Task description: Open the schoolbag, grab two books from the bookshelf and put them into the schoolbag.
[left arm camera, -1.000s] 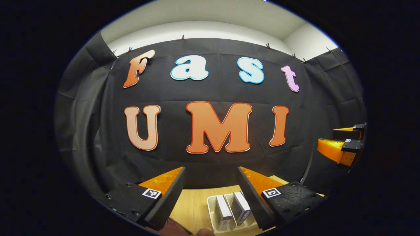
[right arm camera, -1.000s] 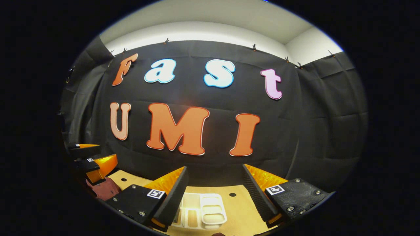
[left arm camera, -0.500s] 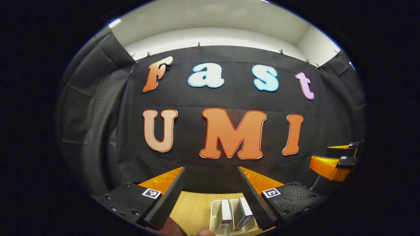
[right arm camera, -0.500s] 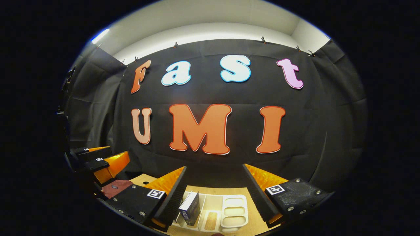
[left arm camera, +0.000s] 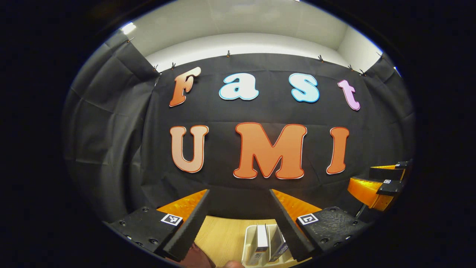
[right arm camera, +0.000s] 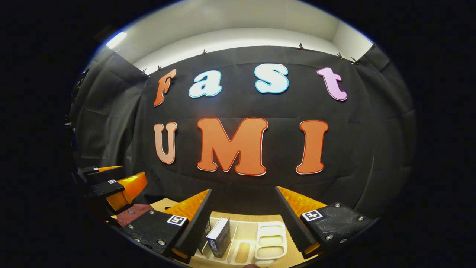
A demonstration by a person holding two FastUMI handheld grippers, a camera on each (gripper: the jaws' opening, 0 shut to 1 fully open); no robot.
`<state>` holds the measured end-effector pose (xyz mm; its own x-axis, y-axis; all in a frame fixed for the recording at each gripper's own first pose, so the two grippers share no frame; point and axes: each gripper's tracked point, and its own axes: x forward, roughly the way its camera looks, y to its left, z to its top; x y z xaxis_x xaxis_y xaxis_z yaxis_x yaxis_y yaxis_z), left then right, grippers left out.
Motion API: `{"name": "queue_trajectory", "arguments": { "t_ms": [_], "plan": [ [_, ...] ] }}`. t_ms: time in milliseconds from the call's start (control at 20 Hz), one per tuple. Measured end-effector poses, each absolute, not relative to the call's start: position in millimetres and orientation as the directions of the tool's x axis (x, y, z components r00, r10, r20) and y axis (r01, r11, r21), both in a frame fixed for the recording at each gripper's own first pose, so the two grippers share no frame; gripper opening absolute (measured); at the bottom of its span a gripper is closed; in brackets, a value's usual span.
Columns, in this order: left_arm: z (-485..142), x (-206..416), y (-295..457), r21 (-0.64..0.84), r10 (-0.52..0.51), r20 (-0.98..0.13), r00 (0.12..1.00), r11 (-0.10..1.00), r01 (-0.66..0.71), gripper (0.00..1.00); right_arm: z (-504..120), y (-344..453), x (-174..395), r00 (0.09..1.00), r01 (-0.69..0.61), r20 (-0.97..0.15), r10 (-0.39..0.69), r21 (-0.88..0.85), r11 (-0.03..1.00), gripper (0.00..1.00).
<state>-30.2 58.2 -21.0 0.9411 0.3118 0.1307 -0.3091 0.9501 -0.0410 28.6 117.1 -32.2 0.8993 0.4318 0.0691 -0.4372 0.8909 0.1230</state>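
Both grippers are held above a wooden table [left arm camera: 223, 238] and face the booth wall. My left gripper [left arm camera: 240, 208] is open with nothing between its fingers. Below it two books [left arm camera: 262, 242] stand upright in a white bookshelf tray [left arm camera: 248, 238]. A dark red schoolbag [left arm camera: 193, 257] peeks in at the bottom edge. My right gripper [right arm camera: 243, 206] is open and holds nothing. Under it one book [right arm camera: 219, 238] stands in the white tray [right arm camera: 269, 242]. The schoolbag [right arm camera: 130, 214] lies at the left, below the other gripper [right arm camera: 111, 182].
The black cloth wall stands close behind the table. In the left gripper view the other gripper [left arm camera: 383, 180] hangs at the far right. The wooden table top [right arm camera: 167, 204] has small holes near its back edge.
Both views have swung, so the tray and books sit further right in each view. The book has come into the right gripper view. Both grippers stay open.
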Motion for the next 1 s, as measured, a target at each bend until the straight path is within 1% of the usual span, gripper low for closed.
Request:
{"name": "queue_trajectory", "arguments": {
  "t_ms": [50,100,150,200,450,600,650,700,750,800,850,900,1000],
  "plan": [
    [-20,-30,57,-0.041,0.305,0.136,0.942,0.952,-0.303,0.99,-34,119,29,0.901,-0.433,0.063,0.428,0.122,0.893,0.96],
    [-18,-28,58,-0.042,0.297,0.145,0.944,0.955,-0.294,0.96,-34,121,30,0.903,-0.431,0.059,0.427,0.121,0.894,0.96],
    [-19,-27,59,-0.04,0.294,0.14,0.946,0.956,-0.291,0.99,-34,123,31,0.902,-0.432,0.059,0.428,0.119,0.894,0.96],
    [-21,-24,60,-0.038,0.288,0.136,0.948,0.957,-0.286,0.96,-35,124,32,0.902,-0.431,0.054,0.428,0.122,0.894,0.96],
    [-21,-17,67,-0.033,0.251,0.139,0.958,0.968,-0.249,0.96,-32,121,36,0.915,-0.403,0.056,0.4,0.16,0.901,0.96],
    [-13,-15,71,-0.031,0.251,0.154,0.956,0.968,-0.249,0.96,-31,119,37,0.92,-0.391,0.059,0.387,0.173,0.904,0.96],
    [-6,-14,72,-0.024,0.25,0.168,0.953,0.968,-0.25,0.99,-31,119,37,0.92,-0.39,0.058,0.387,0.175,0.904,0.96],
    [-2,-13,70,-0.016,0.249,0.181,0.951,0.968,-0.251,0.96,-31,118,36,0.921,-0.39,0.056,0.386,0.176,0.904,0.96],
    [1,-11,67,-0.014,0.243,0.19,0.951,0.969,-0.245,0.99,-32,118,36,0.92,-0.393,0.054,0.389,0.176,0.903,0.96],
    [-1,-12,63,-0.017,0.239,0.191,0.952,0.97,-0.241,0.96,-32,118,36,0.919,-0.393,0.054,0.389,0.177,0.903,0.96],
    [-4,-14,60,-0.021,0.24,0.188,0.952,0.97,-0.241,0.96,-33,118,37,0.918,-0.395,0.052,0.392,0.178,0.901,0.96],
    [-8,-16,60,-0.023,0.252,0.179,0.951,0.967,-0.252,0.99,-35,119,37,0.916,-0.4,0.049,0.398,0.18,0.899,0.96],
    [-16,-20,64,-0.037,0.286,0.164,0.944,0.958,-0.284,0.99,-39,121,38,0.906,-0.421,0.037,0.422,0.186,0.888,0.96]
  ]
}}
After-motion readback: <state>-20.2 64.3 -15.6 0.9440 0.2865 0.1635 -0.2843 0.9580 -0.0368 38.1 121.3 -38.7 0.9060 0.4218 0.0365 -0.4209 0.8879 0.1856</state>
